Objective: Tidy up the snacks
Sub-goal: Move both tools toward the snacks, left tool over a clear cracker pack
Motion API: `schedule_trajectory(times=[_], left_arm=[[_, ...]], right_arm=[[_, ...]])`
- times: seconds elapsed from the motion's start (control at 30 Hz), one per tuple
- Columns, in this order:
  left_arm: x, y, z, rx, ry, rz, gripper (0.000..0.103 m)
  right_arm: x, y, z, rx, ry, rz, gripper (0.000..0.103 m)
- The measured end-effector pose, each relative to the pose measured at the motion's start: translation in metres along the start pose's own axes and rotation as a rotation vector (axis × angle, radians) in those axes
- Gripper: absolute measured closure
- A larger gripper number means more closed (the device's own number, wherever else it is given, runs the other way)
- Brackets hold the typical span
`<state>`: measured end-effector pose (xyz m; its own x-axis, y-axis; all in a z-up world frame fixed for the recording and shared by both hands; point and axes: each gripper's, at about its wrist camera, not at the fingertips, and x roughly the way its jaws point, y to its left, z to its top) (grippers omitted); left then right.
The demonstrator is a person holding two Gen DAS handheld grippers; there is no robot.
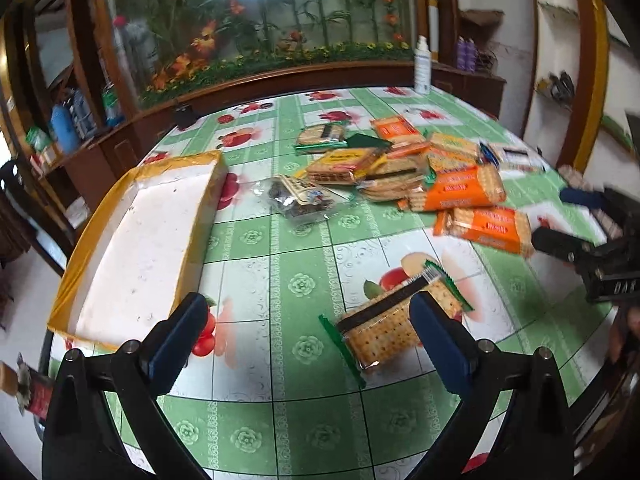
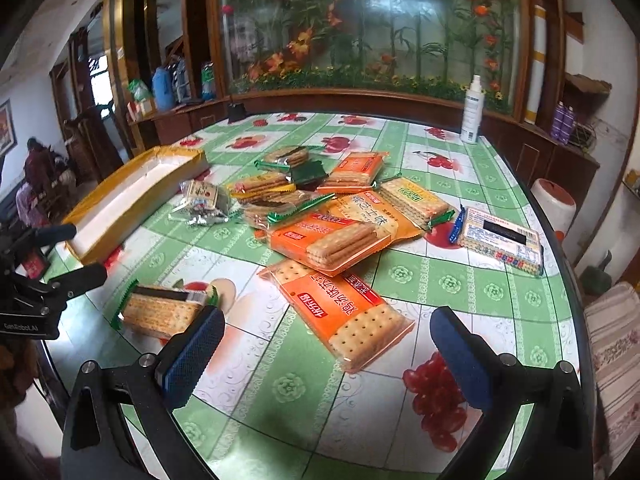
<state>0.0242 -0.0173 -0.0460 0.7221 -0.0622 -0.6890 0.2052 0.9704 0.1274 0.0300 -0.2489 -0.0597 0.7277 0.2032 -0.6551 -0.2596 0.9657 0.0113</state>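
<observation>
A lived-in home dining room is showing here: a round table (image 2: pixel 500 184) is wearing a green fruit-print oilcloth, and dark wooden cabinets (image 2: pixel 532 152) are running along the wall under a big painted-glass panel of flowers and bamboo (image 2: pixel 360 28). Household bottles (image 2: pixel 562 120), a blue flask (image 2: pixel 162 88) and a white spray bottle (image 2: pixel 472 110) are sitting about, and people (image 2: pixel 34 176) are sitting in the next room.

Your green-edged cracker pack (image 1: pixel 394 322) lies flat and alone on the tablecloth, apart from the heap. Orange cracker packs (image 2: pixel 334 240) overlap in that central pile. The yellow-rimmed white tray (image 1: pixel 120 240) sits at the left, nothing visible inside.
</observation>
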Motion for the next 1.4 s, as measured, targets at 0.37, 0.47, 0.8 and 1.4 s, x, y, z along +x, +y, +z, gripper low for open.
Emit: schedule_trajectory(times=[0.37, 0.47, 0.8, 1.4], left_arm=[[0.009, -0.022, -0.003, 0.112, 0.028, -0.035, 0.002], [0.01, -0.023, -0.004, 0.124, 0.036, -0.041, 0.002], [0.011, -0.026, -0.004, 0.145, 0.036, -0.034, 0.002], [0.028, -0.04, -0.005, 0.404, 0.088, -0.151, 0.002]], right_arm=[[0.021, -0.007, 0.006, -0.122, 0.082, 0.035, 0.0], [0.024, -0.011, 0.006, -0.127, 0.1, 0.041, 0.0], [0.026, -0.007, 0.008, -0.166, 0.125, 0.04, 0.0], [0.051, -0.011, 0.01, -0.199, 0.209, 0.106, 0.0]])
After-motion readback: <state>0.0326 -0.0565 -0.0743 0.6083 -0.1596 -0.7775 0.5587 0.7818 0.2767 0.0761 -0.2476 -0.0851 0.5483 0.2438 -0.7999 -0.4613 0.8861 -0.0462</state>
